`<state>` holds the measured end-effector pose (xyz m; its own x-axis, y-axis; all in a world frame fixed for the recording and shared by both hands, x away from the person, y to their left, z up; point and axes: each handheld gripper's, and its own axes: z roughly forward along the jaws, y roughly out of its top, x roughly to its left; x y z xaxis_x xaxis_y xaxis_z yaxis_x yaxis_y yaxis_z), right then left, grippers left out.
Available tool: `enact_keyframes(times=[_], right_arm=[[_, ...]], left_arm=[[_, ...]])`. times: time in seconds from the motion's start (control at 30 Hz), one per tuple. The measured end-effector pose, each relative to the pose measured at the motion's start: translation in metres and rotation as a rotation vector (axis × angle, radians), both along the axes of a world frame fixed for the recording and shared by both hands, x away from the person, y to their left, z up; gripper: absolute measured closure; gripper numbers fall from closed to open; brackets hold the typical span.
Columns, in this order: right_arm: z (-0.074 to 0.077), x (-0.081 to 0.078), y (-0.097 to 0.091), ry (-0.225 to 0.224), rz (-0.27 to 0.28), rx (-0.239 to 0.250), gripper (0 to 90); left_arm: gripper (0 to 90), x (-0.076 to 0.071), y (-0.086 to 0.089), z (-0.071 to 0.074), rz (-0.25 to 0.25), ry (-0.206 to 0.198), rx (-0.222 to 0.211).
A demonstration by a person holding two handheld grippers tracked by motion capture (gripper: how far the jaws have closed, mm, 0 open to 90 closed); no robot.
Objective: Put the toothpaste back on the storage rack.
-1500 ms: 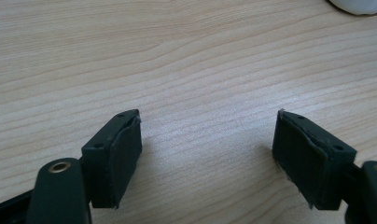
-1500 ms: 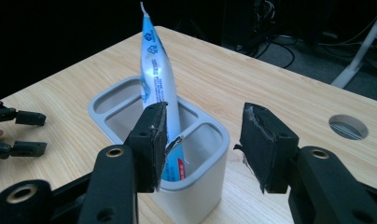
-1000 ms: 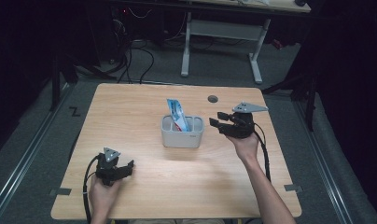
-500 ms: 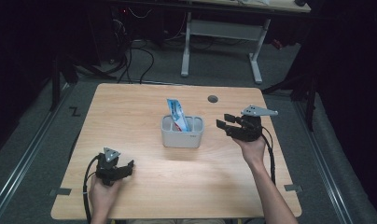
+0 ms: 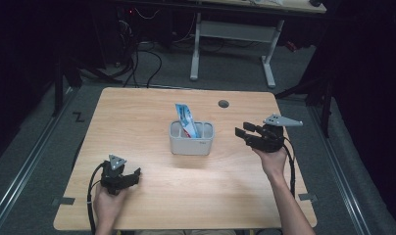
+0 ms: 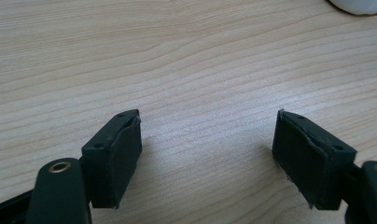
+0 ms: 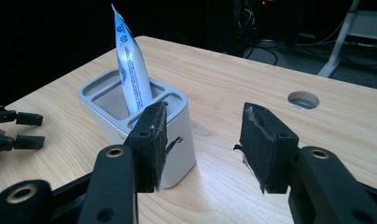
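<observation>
Left hand-held gripper point(image 5: 132, 175): high view, lower left of frame, low over the table point(image 5: 137, 112), jaws spread, nothing between them. Right hand-held gripper point(image 5: 246, 135): right of centre, jaws parted and empty, pointing at the holder point(image 5: 191, 145) from just beside it. Holder: pale, compartmented, centre of frame. Tube point(image 5: 185, 119): white and blue, standing tilted in the holder, top half above the rim. Cable hole point(image 5: 223, 104): upper right of the tabletop.

Left gripper view: jaws wide apart over bare wood grain; a pale curved edge at the upper right corner, probably the holder's base.

Right gripper view: jaws open; holder at centre left, tube rising from a rear compartment, crimped end uppermost.

Handling, judged: tube likely light, soft-walled and smooth, prone to buckle or slip; best pinched gently across its flat faces on the exposed upper part. Holder looks rigid and may tip or lift.
</observation>
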<state>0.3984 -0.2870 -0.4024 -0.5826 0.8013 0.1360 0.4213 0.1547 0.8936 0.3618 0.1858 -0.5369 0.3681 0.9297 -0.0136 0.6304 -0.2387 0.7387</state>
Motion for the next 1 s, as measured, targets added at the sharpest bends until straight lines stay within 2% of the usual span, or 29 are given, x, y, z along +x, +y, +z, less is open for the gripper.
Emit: enact_keyframes(times=[0.33, 0.67, 1.0], right_arm=[[-0.001, -0.006, -0.011, 0.000, -0.019, -0.006, 51.4], [-0.002, -0.015, -0.027, -0.004, -0.051, 0.028, 51.8], [-0.009, -0.022, -0.038, 0.003, -0.071, 0.034, 51.7]], left_arm=[[24.3, 0.000, 0.000, 0.000, 0.000, 0.000, 0.000], [24.3, 0.000, 0.000, 0.000, 0.000, 0.000, 0.000], [24.3, 0.000, 0.000, 0.000, 0.000, 0.000, 0.000]])
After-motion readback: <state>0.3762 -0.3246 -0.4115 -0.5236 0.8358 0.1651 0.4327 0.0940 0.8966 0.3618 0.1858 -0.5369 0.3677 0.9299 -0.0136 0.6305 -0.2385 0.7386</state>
